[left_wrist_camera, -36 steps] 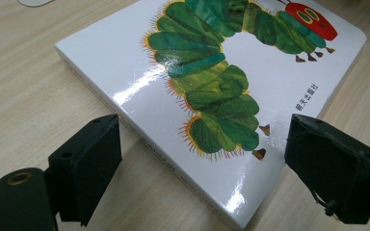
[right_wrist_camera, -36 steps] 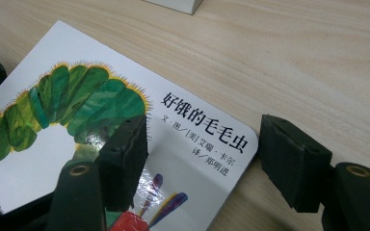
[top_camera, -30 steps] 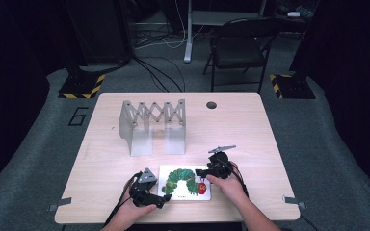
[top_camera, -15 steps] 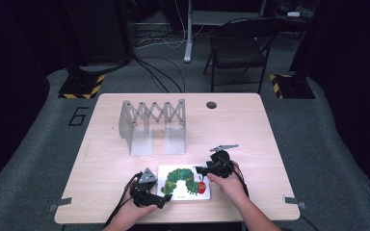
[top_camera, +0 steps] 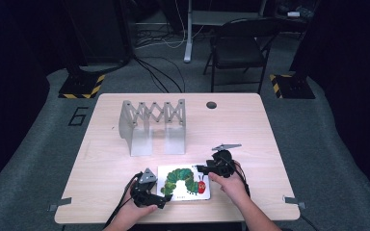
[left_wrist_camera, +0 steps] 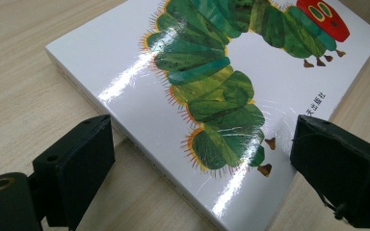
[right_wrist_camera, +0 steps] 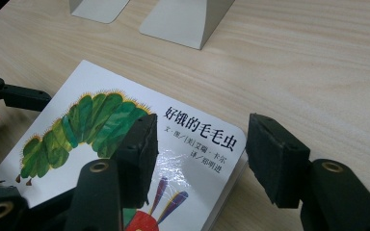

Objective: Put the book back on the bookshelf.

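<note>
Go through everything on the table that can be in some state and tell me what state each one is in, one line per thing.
Picture book: closed, lying flat, cover up, at the table's near edge.
Expanding book rack: upright, stretched partly open, slots empty.
Left gripper: jaws wide open, straddling the book's corner, not pressing.
Right gripper: jaws have just been closing, a gap remains, over the book's other corner.
Folding chair: unfolded, unoccupied.

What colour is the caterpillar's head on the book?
Red, on a green body. The caterpillar's head on the book shows best in the left gripper view.

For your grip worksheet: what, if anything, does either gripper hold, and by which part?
Nothing is held: both grippers straddle corners of the caterpillar book, pads not pressing.
</note>
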`<act>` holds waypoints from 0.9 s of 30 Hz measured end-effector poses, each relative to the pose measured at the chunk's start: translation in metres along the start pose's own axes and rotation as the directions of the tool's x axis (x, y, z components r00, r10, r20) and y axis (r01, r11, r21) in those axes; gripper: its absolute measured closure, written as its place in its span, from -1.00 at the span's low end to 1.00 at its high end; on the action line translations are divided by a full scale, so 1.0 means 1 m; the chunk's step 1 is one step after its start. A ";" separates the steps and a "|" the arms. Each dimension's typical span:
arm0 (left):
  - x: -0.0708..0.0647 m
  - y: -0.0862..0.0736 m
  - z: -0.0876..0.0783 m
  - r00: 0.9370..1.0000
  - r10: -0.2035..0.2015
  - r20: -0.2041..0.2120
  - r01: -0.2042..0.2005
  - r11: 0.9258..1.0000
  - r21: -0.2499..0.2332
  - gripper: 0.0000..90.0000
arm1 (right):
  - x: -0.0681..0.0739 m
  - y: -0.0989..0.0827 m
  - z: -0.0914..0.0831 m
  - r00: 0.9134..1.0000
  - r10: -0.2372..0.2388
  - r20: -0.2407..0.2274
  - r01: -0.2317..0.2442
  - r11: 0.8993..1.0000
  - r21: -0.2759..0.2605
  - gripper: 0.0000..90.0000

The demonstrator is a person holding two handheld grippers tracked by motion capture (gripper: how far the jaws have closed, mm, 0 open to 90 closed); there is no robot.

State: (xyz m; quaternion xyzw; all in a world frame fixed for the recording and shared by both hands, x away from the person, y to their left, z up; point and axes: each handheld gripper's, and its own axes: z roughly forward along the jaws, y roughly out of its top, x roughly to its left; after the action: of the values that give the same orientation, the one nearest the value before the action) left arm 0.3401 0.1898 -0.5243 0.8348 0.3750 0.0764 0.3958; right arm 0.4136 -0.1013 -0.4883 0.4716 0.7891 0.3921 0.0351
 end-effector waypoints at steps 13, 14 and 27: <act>0.000 0.000 -0.001 1.000 0.006 -0.001 -0.006 1.000 0.002 -0.81 | -0.007 -0.002 0.012 1.000 0.009 0.008 -0.009 0.999 0.052 -0.12; 0.000 0.000 -0.001 1.000 0.012 0.001 -0.012 1.000 0.003 -0.81 | -0.009 -0.002 0.014 1.000 0.016 0.002 -0.016 0.999 0.047 -0.13; -0.012 -0.008 -0.005 0.992 0.120 -0.038 -0.118 0.992 0.047 -0.77 | -0.008 -0.003 0.022 1.000 0.010 -0.006 -0.009 0.996 0.089 -0.15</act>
State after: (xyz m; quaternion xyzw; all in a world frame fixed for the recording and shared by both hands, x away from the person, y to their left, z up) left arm 0.3250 0.1874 -0.5243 0.8626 0.3341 0.1085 0.3642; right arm 0.4254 -0.0954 -0.5083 0.4752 0.8037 0.3581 0.0095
